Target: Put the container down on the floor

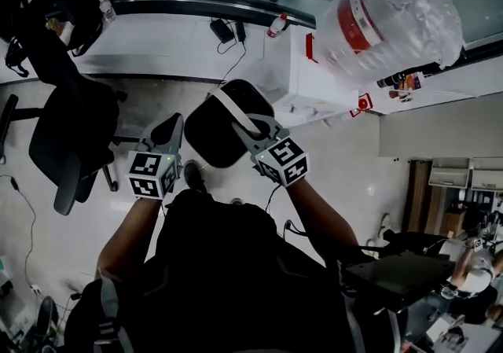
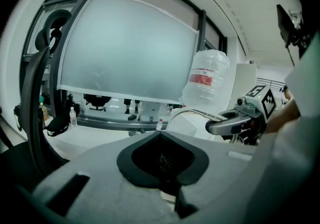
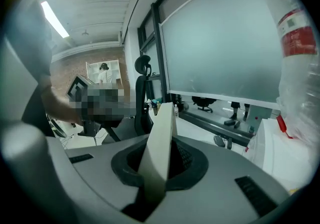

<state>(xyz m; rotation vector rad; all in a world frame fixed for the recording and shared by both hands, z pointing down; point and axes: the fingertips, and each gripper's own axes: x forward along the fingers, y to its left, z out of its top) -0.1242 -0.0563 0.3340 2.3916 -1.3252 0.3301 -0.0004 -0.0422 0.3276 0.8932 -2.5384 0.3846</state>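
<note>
A: Carrying is the step in hand, I'd judge. The black, rounded plastic container [image 1: 211,139] hangs in the air in front of the person, out past the near edge of the white desk [image 1: 173,49] and toward its right corner. It isn't on the pale tiled floor [image 1: 338,155] yet.

B: Which gripper has it?

A: The right gripper [image 1: 250,133]. Its own view shows the jaws clamped on the container's flat white strap handle [image 3: 157,153], which runs up between them. From the head view, that handle arches over the dark body.

B: And the left gripper [image 1: 171,133]?

A: It sits just beside the container's left side. Its jaws are drawn together with nothing of the container between them, so it isn't carrying anything.

B: What does the next move call for?

A: Lowering — bring the right gripper straight down until the base rests flat on the tiles, and only then let the jaws part. The container hangs from one strap, so it may swing or tip, and a slow descent would help.

B: Anything in the way?

A: The black office chair [image 1: 71,123] stands off the desk's left end. The white water dispenser [image 1: 322,68] stands by the right corner. The tiles between them look like the best place to set it down.
</note>
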